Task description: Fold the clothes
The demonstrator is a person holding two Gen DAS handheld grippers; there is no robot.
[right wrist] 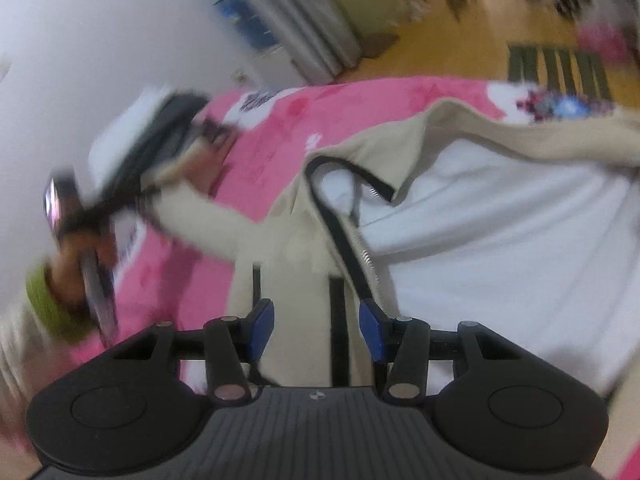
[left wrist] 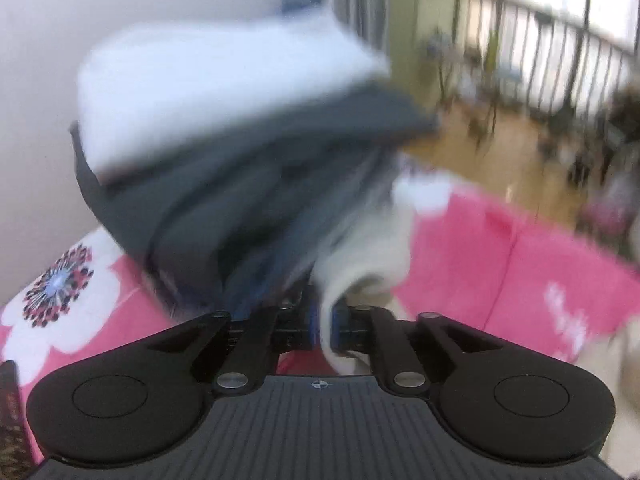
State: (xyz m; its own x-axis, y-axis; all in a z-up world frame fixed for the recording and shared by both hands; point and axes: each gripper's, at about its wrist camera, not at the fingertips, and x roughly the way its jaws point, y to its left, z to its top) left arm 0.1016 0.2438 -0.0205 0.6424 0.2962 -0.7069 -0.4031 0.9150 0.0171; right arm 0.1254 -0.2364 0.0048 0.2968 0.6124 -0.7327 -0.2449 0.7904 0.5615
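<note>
A beige zip jacket [right wrist: 296, 240] with white lining [right wrist: 500, 232] and black zipper tape lies open on the pink flowered bedspread [right wrist: 360, 100]. My left gripper [left wrist: 324, 328] is shut on a beige fold of its sleeve [left wrist: 360, 256]; it shows at the left of the right wrist view [right wrist: 92, 216], with the sleeve stretched towards it. My right gripper [right wrist: 316, 328] is open just above the jacket's front, near the zipper. Both views are motion-blurred.
A stack of folded clothes, white [left wrist: 224, 84] over dark grey [left wrist: 240, 184], sits on the bed by the white wall. Beyond the bed lie a wooden floor [left wrist: 500, 152], curtains, window railing and a striped mat [right wrist: 560, 68].
</note>
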